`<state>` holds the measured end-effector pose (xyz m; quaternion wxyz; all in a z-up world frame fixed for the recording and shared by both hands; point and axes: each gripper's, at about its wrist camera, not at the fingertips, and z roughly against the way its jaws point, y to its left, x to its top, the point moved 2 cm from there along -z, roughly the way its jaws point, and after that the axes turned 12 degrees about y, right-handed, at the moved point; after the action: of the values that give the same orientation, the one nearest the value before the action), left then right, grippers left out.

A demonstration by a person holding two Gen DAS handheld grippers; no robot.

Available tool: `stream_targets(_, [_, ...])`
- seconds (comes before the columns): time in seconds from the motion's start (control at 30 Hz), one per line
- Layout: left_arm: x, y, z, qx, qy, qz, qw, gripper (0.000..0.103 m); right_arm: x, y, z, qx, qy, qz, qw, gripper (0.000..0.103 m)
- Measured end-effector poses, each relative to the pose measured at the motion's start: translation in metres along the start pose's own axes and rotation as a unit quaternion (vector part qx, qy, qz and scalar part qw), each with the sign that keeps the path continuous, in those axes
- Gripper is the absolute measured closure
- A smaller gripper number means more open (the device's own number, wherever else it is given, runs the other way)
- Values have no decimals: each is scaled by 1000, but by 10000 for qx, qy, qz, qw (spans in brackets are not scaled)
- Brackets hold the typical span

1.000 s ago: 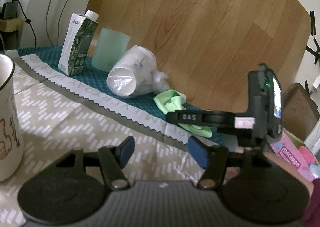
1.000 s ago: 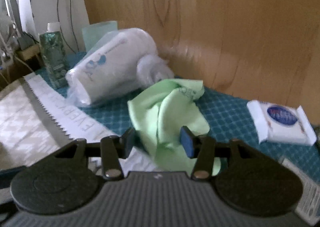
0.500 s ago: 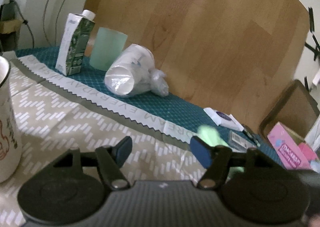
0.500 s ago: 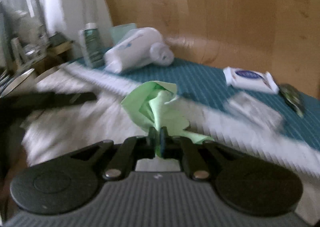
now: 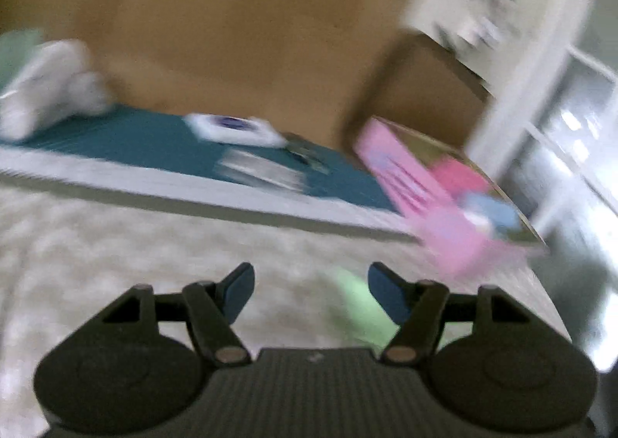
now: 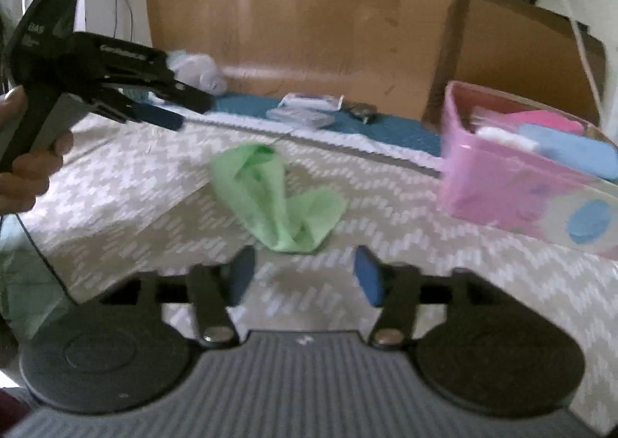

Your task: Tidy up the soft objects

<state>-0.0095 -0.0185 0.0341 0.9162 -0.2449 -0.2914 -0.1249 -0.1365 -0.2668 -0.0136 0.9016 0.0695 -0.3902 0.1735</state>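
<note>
Green cloth (image 6: pixel 276 198) lies crumpled on the patterned worktop (image 6: pixel 386 214), just ahead of the right claw (image 6: pixel 305 272), whose jaws are opening with nothing between them; the cloth is free of the pads. To that claw's right stands a pink box (image 6: pixel 502 183) already holding soft pink, blue and white items, so the sorting looks partly done, with this cloth not yet in the box. The left claw (image 6: pixel 170 117), held in a hand (image 6: pixel 27 163), hangs spread above the worktop to the cloth's left; in its own blurred view the left claw (image 5: pixel 311 291) is empty and a green smear shows beside its right finger. Between cloth and box the worktop is bare, leaving an open path. Small packets (image 6: pixel 305 109) lie well beyond, near the wooden board (image 6: pixel 309 13).
</note>
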Motion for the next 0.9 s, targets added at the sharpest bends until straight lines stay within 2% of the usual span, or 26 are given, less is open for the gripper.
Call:
stream_targets(0.13, [-2,-47,-20,182,344,-566,9976,36,-2,-6,6,84,-143,-48,9999,40])
stream_targets(0.23, [-6,-49,-32,253,576,-414,9972,37,7,-9,-2,322,-152,-152,9992,37])
stream_targets(0.3, [-11,-47,-38,187,776,-299,9964,48,15,-11,-12,526,-71,-259,9983,33])
stream_targets(0.4, [-18,-47,-47,167,995,-262,9946,62,25,-14,-32,745,276,-485,9957,31])
stream_targets(0.43, [-20,-50,-49,164,985,-284,9946,62,29,-13,-36,771,191,-487,9957,32])
stream_targets(0.5, [-19,-54,-50,99,1024,-345,9941,74,36,-12,-45,930,165,-446,9945,76])
stream_targets(0.57, [-14,-62,-48,25,994,-372,9943,76,39,-8,-52,1174,150,-428,9920,84])
stream_targets(0.63, [-5,-76,-45,-58,856,-552,9948,76,38,-12,-49,1143,-38,-552,9919,85])
stream_targets(0.7, [8,-95,-43,-238,726,-770,9941,76,36,-21,-34,1083,-457,-723,9904,86])
stream_targets(0.77, [24,-118,-45,-431,577,-1039,9920,76,37,-33,-19,804,-852,-773,9901,86])
stream_targets(0.9, [60,-173,-68,-798,412,-1525,9842,75,44,-65,11,-81,-1502,-750,9858,86])
